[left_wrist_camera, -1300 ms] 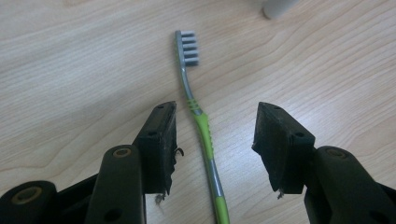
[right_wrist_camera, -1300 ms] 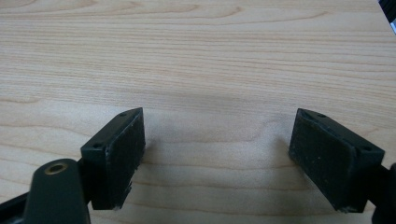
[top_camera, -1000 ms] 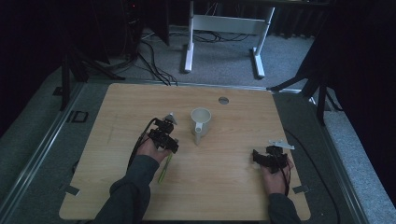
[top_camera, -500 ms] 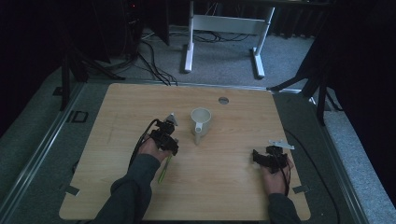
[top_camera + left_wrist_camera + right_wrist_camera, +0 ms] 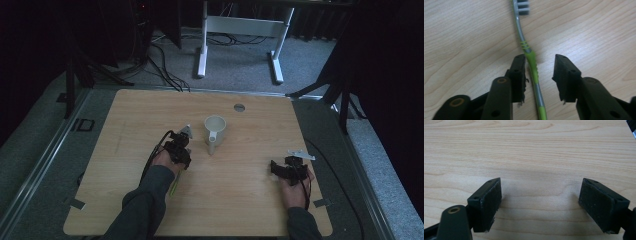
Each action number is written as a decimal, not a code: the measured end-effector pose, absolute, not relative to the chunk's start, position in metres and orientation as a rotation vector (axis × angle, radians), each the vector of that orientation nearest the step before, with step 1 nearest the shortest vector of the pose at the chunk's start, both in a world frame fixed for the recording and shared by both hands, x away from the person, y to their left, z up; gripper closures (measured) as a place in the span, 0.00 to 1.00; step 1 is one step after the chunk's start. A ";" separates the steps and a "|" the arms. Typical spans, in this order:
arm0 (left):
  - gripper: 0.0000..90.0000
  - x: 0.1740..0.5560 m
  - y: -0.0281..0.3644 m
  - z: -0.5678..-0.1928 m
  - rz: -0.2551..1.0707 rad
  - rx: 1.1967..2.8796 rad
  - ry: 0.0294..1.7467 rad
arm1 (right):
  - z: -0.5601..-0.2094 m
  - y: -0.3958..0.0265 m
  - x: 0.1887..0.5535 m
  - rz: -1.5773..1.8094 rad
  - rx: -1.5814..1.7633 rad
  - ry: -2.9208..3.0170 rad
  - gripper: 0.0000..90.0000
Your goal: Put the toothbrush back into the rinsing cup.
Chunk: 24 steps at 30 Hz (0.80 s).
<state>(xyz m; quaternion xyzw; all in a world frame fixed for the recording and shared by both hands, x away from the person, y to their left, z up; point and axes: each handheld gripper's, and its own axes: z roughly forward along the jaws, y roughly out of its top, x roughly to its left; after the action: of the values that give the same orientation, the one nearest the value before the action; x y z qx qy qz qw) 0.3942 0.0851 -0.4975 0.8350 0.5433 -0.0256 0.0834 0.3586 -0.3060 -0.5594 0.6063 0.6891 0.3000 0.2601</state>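
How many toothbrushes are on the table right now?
1. The toothbrush lies flat on the wooden table, between the jaws of the left gripper, left of the white mug. I see no others.

My right gripper (image 5: pixel 540 205) low over bare wooden table (image 5: pixel 529 150), jaws wide apart, nothing between my pads.
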 end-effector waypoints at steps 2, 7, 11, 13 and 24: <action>0.71 0.395 0.085 -0.500 -0.083 2.499 1.632 | -0.559 -0.306 0.359 0.812 1.642 1.867 0.20; 0.74 0.396 0.084 -0.506 -0.081 2.516 1.650 | -0.559 -0.306 0.359 0.813 1.642 1.866 0.20; 0.75 0.395 0.083 -0.507 -0.057 2.527 1.662 | -0.559 -0.306 0.359 0.812 1.642 1.867 0.20; 0.75 0.395 0.082 -0.508 -0.052 2.538 1.665 | -0.559 -0.306 0.359 0.812 1.642 1.867 0.20; 0.79 0.395 0.079 -0.513 -0.060 2.543 1.686 | -0.559 -0.306 0.359 0.813 1.642 1.867 0.20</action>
<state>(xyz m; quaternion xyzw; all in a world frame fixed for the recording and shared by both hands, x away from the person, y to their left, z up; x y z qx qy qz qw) 0.3954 0.0789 -0.5134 0.8325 0.5519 -0.0198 0.0450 0.3586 -0.3062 -0.5593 0.6063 0.6891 0.3001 0.2599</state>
